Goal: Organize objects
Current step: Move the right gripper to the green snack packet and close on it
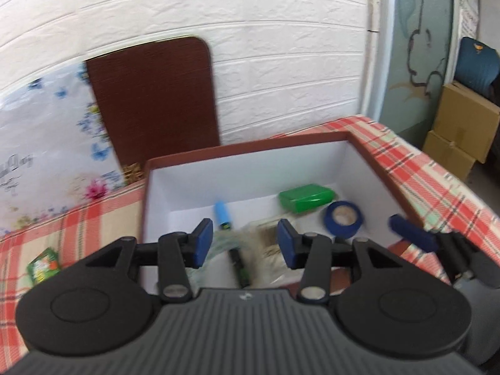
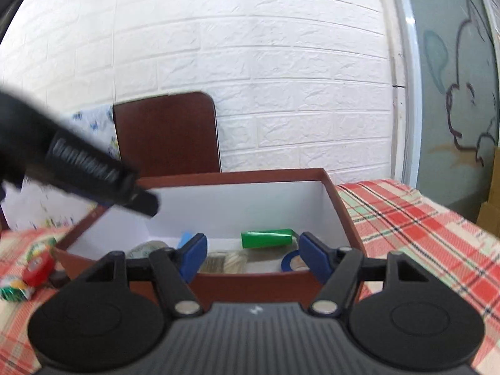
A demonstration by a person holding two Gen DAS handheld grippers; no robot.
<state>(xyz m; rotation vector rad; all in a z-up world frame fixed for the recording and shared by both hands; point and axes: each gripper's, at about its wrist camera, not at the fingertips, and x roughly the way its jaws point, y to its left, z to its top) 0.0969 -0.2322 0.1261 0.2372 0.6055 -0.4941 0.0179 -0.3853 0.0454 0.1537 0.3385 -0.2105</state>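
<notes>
Hovering over the box (image 1: 359,143) — both grippers' jaws apart, empty.

Left gripper (image 1: 245,239) hides the near ends of a dark pen-like item (image 1: 240,267) and a blurred clear packet (image 1: 268,243); box (image 2: 281,284) front wall conceals most of the blue tape roll (image 2: 292,262).
</notes>
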